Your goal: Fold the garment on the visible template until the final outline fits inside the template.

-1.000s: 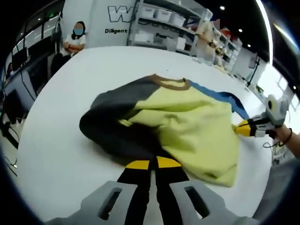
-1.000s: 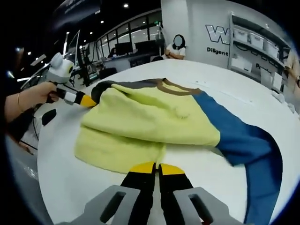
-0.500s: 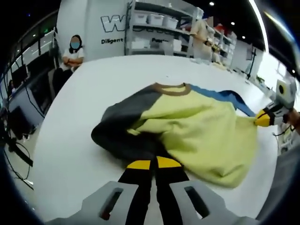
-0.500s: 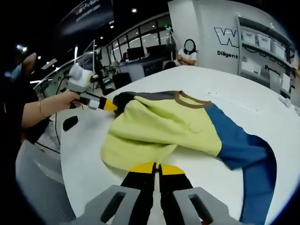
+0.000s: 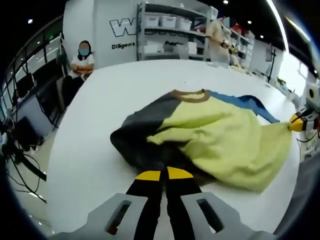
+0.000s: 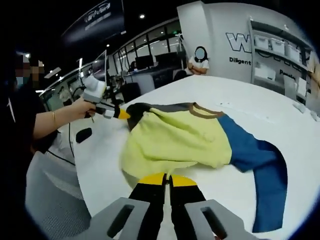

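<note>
Left gripper (image 5: 161, 175), yellow-tipped jaws closed on the dark sleeve edge of the yellow, charcoal and blue brown-collared sweatshirt (image 5: 215, 135). Right gripper (image 6: 167, 180) likewise clamped on its yellow hem. Sweatshirt lies bunched mid white round table (image 5: 100, 110), blue sleeve (image 6: 265, 170) trailing out. No template outline discernible. Folding looks barely started; all folds remain.

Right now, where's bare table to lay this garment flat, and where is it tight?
Bare white table lies beyond the garment's brown collar, toward the shelves, and past the dark sleeve. More is beside the blue sleeve. It is tight at the near edge, where both grippers pinch the yellow hem.
</note>
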The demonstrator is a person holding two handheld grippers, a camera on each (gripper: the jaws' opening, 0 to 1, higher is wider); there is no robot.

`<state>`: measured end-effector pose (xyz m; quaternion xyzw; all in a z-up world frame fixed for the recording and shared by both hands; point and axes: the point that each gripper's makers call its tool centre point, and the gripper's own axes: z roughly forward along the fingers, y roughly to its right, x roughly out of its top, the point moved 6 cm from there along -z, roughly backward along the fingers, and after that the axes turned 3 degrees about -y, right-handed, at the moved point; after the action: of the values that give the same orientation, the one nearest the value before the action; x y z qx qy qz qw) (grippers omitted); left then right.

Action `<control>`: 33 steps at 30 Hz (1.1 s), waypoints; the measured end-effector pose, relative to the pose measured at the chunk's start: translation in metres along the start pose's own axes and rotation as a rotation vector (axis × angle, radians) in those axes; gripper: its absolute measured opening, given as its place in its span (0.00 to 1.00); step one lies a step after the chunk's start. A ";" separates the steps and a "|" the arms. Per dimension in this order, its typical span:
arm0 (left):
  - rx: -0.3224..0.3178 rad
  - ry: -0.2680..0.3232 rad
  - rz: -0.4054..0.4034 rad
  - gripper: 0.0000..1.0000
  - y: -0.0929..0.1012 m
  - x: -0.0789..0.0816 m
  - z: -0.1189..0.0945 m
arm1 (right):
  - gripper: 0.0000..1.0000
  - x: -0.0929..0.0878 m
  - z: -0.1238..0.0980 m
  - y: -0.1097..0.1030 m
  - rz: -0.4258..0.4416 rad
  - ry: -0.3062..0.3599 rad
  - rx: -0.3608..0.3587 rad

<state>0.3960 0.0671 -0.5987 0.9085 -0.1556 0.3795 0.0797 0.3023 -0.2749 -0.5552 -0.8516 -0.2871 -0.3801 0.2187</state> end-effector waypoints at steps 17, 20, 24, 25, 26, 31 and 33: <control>0.146 -0.084 0.057 0.00 -0.036 -0.014 -0.012 | 0.00 -0.025 -0.030 0.002 0.031 -0.006 -0.143; 0.175 -0.099 0.062 0.00 -0.045 -0.016 -0.013 | 0.00 -0.026 -0.031 0.002 0.041 -0.009 -0.141; 0.229 -0.121 0.079 0.00 -0.058 -0.018 -0.016 | 0.00 -0.027 -0.033 0.001 0.048 -0.017 -0.153; 0.240 -0.125 0.079 0.00 -0.061 -0.019 -0.017 | 0.00 -0.027 -0.034 0.000 0.040 -0.018 -0.161; 0.250 -0.130 0.079 0.00 -0.065 -0.019 -0.017 | 0.00 -0.027 -0.035 0.000 0.035 -0.018 -0.166; 0.276 -0.140 0.083 0.00 -0.072 -0.019 -0.020 | 0.00 -0.025 -0.039 -0.001 0.042 -0.011 -0.171; 0.278 -0.140 0.084 0.00 -0.073 -0.019 -0.020 | 0.00 -0.024 -0.041 -0.002 0.047 -0.009 -0.174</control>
<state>0.3947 0.1450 -0.6000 0.9278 -0.1448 0.3359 -0.0738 0.2659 -0.3054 -0.5480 -0.8756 -0.2341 -0.3945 0.1512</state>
